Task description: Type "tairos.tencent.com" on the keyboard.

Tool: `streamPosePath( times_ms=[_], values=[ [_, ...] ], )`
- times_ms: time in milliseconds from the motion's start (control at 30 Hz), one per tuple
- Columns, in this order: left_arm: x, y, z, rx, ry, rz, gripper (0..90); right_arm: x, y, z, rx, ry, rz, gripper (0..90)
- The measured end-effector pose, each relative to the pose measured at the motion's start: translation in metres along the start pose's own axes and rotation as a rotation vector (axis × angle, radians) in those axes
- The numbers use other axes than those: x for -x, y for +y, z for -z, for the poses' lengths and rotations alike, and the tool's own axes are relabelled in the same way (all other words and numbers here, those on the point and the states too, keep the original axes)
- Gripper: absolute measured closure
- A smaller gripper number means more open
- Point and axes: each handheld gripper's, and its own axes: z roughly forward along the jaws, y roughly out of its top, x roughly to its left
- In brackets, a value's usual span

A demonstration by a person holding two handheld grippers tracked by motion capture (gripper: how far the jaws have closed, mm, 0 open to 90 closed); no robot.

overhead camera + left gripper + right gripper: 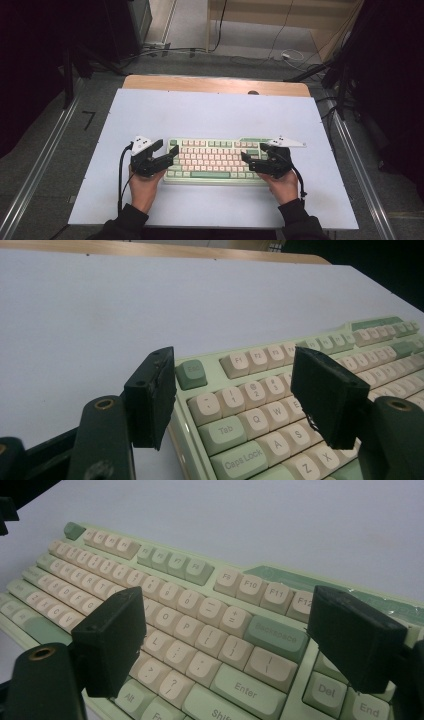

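A pale green keyboard [215,160] with cream and green keys lies flat on the white table top [210,110], near the front. My left gripper [168,148] hangs over the keyboard's left end, open. In the left gripper view the left gripper [237,392] has its jaws set wide apart above the Esc, Tab and number keys of the keyboard [370,340], nothing between them. My right gripper [254,151] is at the keyboard's right end, also open. In the right gripper view the right gripper [235,640] frames the Enter and Backspace area of the keyboard [175,565], its jaws touching no key.
A wooden strip [215,84] runs along the table's far edge. Metal rails [45,160] flank the table on both sides. Cables [280,52] lie on the floor beyond it. Bare white surface stretches behind the keyboard.
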Motion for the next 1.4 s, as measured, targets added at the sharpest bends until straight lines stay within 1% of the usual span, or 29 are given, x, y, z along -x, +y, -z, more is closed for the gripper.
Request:
streamPosePath(
  times_ms=[367, 767, 967, 1200, 1400],
  values=[
    [-0.0047, 0.0003, 0.0008, 0.000, 0.009, 0.016, 36.0, -0.0022, -0.0007, -0.0006, -0.003, 0.000, 0.006, 14.4],
    [-0.0046, 0.0002, 0.0008, -0.001, 0.008, 0.014, 36.0, -0.0040, -0.0016, -0.0013, -0.008, 0.004, 0.011, 14.9],
    [-0.0038, 0.0001, 0.0004, -0.001, 0.006, 0.012, 36.1, -0.0052, -0.0028, -0.0009, -0.001, 0.004, 0.014, 21.6],
    [-0.0035, -0.0001, 0.0002, -0.003, 0.006, 0.012, 36.1, -0.0075, -0.0038, -0.0016, -0.004, 0.008, 0.024, 24.6],
    [-0.0032, -0.0003, 0.0000, -0.005, 0.004, 0.012, 36.1, -0.0097, -0.0052, -0.0018, -0.001, 0.005, 0.039, 32.0]
  ],
)
